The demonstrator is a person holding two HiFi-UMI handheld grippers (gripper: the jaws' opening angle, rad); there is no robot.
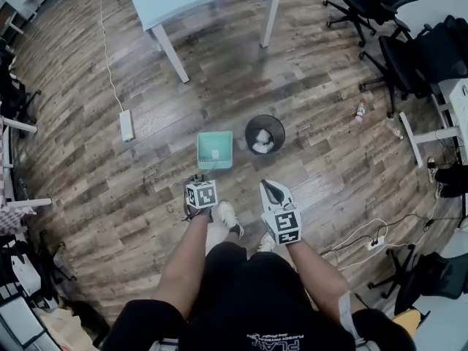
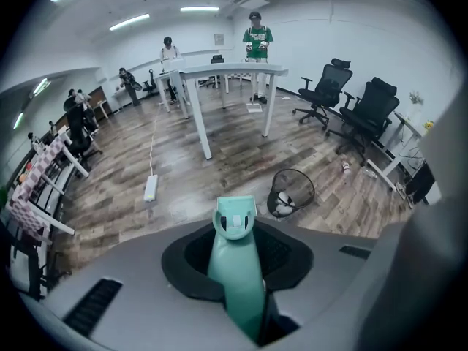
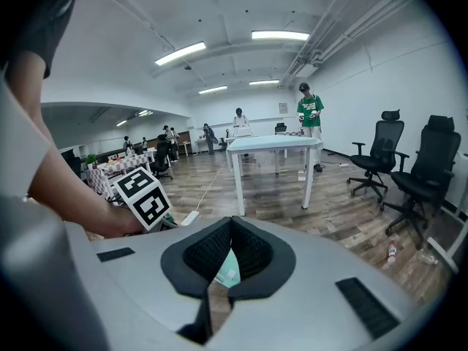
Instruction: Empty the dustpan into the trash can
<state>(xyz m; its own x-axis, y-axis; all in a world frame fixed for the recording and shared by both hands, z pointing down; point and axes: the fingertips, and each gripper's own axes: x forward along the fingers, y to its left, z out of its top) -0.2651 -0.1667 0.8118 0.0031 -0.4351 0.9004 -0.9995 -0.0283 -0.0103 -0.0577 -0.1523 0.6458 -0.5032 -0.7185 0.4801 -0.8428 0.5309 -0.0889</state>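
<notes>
- Left gripper (image 2: 235,240) was seen clamped on the teal handle (image 2: 238,276) of the dustpan (image 1: 215,149), with the jaws held partly apart by the handle's width and pointed steeply down.
- The dustpan's tray was found flat on the wooden floor (image 1: 146,196), just ahead of the left gripper and just to the left of the trash can (image 1: 265,134), with 1 small white scrap (image 1: 216,153) lying in it.
- The dustpan was judged to be light, stiff moulded plastic. Its smooth, tapered handle was thought likely to twist or slip between the pads once the tray was tipped.
- The grip was best taken on the handle, well down from the ring at its end, so that the tray could be kept level until the can was reached. The scrap was judged light enough to slide off or be blown out by any quick tilt.
- The trash can, a dark open mesh bin already holding crumpled white paper (image 1: 262,146), was judged light enough to be knocked over by a bump on its rim.
- The right gripper (image 3: 232,232) was seen empty, its jaws drawn together at the tips, near the person's right foot and apart from the can.
</notes>
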